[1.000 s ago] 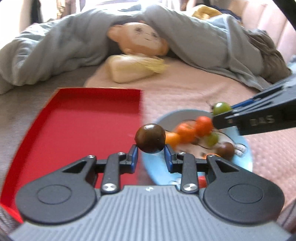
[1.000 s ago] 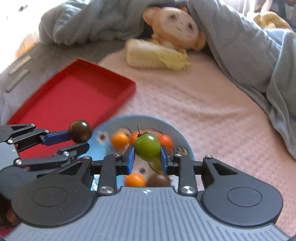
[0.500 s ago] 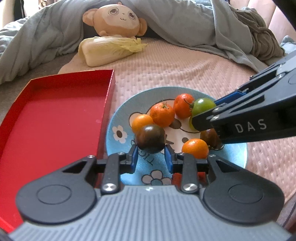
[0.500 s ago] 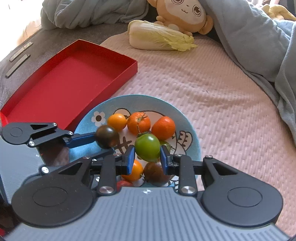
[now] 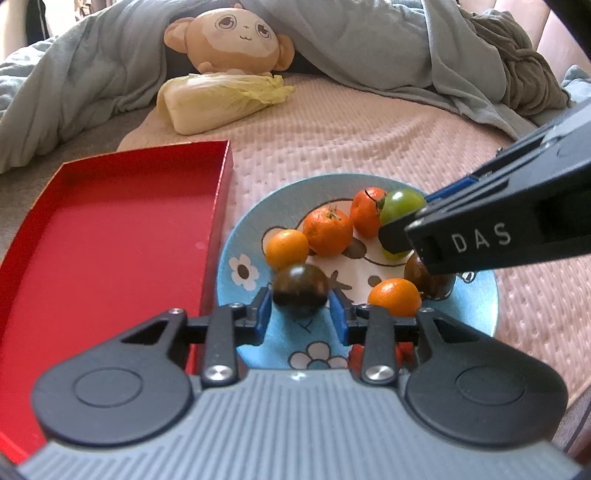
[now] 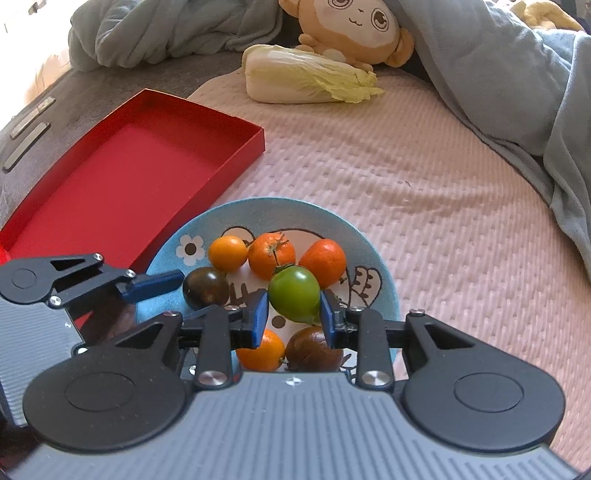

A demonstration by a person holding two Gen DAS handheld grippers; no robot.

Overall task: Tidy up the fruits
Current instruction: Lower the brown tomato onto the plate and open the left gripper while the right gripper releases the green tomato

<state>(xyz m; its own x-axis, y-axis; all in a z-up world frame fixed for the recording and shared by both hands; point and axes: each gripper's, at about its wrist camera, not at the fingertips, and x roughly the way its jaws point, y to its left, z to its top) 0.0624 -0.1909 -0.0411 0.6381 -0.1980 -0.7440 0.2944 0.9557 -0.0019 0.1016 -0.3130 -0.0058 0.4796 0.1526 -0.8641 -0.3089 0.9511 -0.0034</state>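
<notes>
A blue cartoon plate [image 5: 236, 258] [image 6: 373, 266] on the pink bedspread holds several orange, dark and green tomatoes. My left gripper [image 5: 301, 312] is shut on a dark brown tomato [image 5: 301, 290] [image 6: 205, 288] low over the plate's left part. My right gripper [image 6: 293, 314] is shut on a green tomato [image 6: 294, 294] [image 5: 400, 203] over the plate's middle. An orange tomato [image 6: 271, 254] and another dark tomato [image 6: 314, 349] lie on the plate. The empty red tray [image 5: 110, 240] [image 6: 129, 166] lies to the plate's left.
A napa cabbage [image 5: 221, 99] [image 6: 306, 75] and a monkey plush [image 5: 229, 40] [image 6: 354, 29] lie at the back. Grey-blue blankets [image 5: 406, 55] are heaped behind and to the right. Pink bedspread [image 6: 443, 184] lies right of the plate.
Both grippers have come down and forward over the plate, each still holding its tomato. The left one moved from over the tray's edge to the plate.
</notes>
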